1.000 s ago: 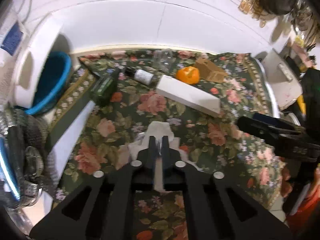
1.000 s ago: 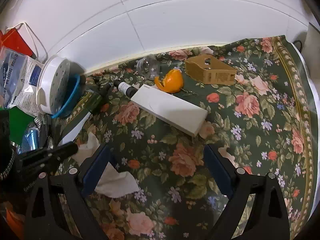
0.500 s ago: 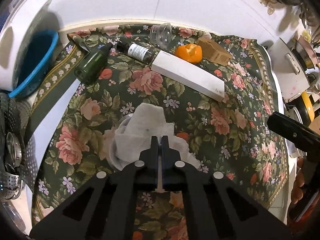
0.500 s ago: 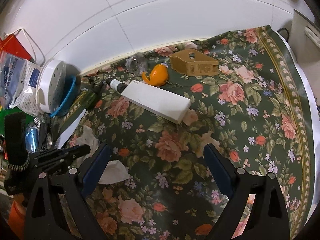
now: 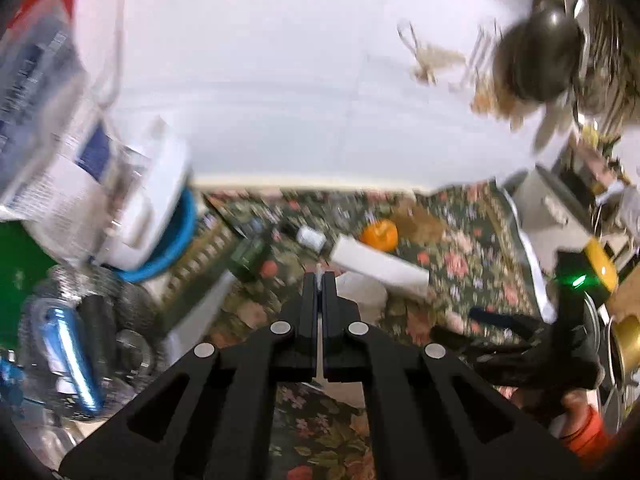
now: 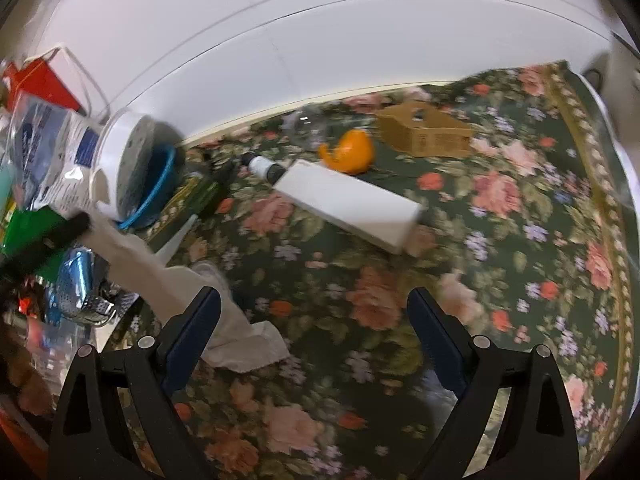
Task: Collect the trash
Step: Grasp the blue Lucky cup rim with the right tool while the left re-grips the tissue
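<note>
Currently listed: one tissue (image 6: pixel 168 280), white, crumpled, pinched at its upper end by the left gripper (image 6: pixel 82 222) and drawn out in a long strip from there down to the cloth (image 6: pixel 500 240), where its lower end lies bunched just beside the right gripper's left finger. Left jaws: fully closed, a thin sliver of white between the pads in the left wrist view; they have just been closing, with the tissue between them. Right gripper (image 6: pixel 314 316): jaws wide apart, holding nothing, hanging over bare cloth. Step in hand, by judgement: lifting the first piece of trash clear of the cloth; collection barely begun. Next move calls for raising the tissue until its trailing end is free, then carrying it to a bin; none is identifiable in either view. Remaining on the cloth, outward from the tissue: white box (image 6: pixel 352 204), lying flat near centre; small bottle (image 6: pixel 266 168) touching or just beside its far end; green bottle (image 6: pixel 204 196) to the left; orange peel (image 6: pixel 352 152) behind the box; cardboard box (image 6: pixel 424 128) and a clear cup (image 6: pixel 304 124) near the wall. Left edge: blue basin (image 6: pixel 160 188) under a white lid, off the cloth.
</note>
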Demonstrator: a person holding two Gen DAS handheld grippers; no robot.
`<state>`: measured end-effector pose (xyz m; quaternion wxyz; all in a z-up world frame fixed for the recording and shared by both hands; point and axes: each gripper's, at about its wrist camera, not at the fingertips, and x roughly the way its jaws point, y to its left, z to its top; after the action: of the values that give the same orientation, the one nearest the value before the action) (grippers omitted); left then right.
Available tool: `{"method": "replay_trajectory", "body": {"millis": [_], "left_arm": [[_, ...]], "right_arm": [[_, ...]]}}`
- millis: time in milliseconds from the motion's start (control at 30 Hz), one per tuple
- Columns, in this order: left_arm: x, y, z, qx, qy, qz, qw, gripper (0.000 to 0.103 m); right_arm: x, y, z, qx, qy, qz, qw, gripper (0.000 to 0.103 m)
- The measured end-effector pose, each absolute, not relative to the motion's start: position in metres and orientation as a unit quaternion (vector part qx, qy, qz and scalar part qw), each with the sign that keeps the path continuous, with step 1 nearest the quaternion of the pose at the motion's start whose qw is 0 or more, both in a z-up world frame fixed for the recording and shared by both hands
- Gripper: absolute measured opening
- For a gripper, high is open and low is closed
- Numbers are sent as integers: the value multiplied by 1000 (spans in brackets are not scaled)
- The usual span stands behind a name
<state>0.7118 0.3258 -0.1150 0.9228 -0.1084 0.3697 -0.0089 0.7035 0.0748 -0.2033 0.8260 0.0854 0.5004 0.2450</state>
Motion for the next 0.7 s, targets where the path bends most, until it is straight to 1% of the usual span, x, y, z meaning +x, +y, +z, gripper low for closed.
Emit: {"method": "replay_trajectory", "body": {"millis": [100, 233, 400, 433, 500, 567, 600, 667, 700], "left_arm": [[697, 341, -97, -110, 343, 5, 933, 0], [683, 357, -88, -106, 330, 28, 938, 0], [672, 378, -100, -106, 350, 48, 929, 0], [671, 381, -106, -107, 358, 48, 926, 0], [671, 384, -124, -110, 382, 46, 916, 0], [675, 387, -150, -123, 415, 35, 901, 0], [676, 386, -159, -130, 426, 29, 895, 0], [682, 385, -187, -145, 460, 17, 876, 0], [683, 382, -195, -149, 470, 13, 870, 0]], "right_arm": [[704, 97, -207, 75, 503, 261, 820, 92], [705, 125, -218, 60, 511, 274, 813, 92], [707, 149, -234, 52, 525, 283, 801, 92], [707, 153, -237, 49, 526, 282, 801, 90], [707, 162, -244, 41, 530, 280, 799, 83], [707, 169, -253, 33, 539, 280, 794, 69], [707, 172, -257, 32, 544, 282, 789, 66], [706, 175, -263, 25, 553, 283, 783, 51], [705, 176, -267, 23, 556, 285, 780, 46]]}}
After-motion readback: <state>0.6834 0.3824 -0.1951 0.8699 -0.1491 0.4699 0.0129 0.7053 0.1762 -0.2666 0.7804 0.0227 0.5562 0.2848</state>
